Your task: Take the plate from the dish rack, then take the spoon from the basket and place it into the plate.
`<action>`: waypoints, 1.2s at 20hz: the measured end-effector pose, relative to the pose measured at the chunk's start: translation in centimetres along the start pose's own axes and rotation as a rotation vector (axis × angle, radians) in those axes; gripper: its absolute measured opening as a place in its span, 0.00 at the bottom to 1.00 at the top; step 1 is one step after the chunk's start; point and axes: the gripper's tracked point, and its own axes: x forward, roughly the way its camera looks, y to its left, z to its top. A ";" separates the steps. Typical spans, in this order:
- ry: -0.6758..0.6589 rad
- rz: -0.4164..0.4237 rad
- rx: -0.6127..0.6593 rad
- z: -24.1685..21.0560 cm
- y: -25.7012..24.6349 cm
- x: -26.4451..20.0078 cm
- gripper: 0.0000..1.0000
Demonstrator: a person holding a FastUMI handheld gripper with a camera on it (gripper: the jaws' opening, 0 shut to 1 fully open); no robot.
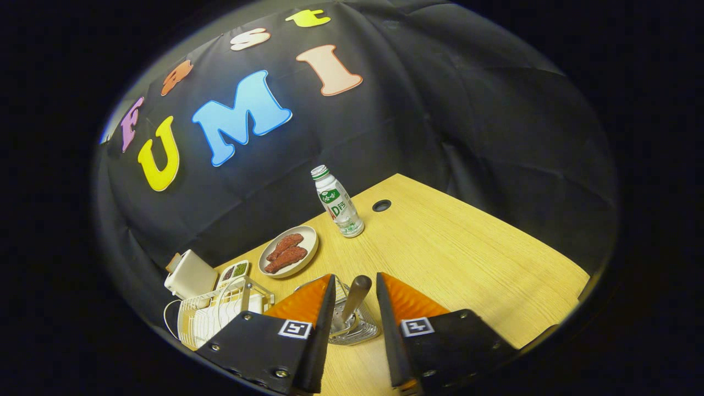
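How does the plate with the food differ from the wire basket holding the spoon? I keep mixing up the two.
The plate is a solid, shallow round dish carrying reddish-brown food pieces; the basket is open wire mesh holding an upright spoon. The plate lies beyond the tongs, near the bottle; the basket sits between their open fingers, which flank the spoon handle without touching. Both rest on the wooden table.

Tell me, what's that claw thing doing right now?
Gripper open, fingers either side of the spoon handle, not yet pressing. Spoon stands in the wire basket. White dish rack beside it. Nothing blocking the grab.
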 end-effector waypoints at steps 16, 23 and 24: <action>-0.070 0.040 -0.128 4.7 3.9 -1.2 0.09; -0.211 0.149 -0.238 10.4 9.7 -7.0 0.09; -0.225 0.176 -0.252 10.8 11.1 -8.0 0.09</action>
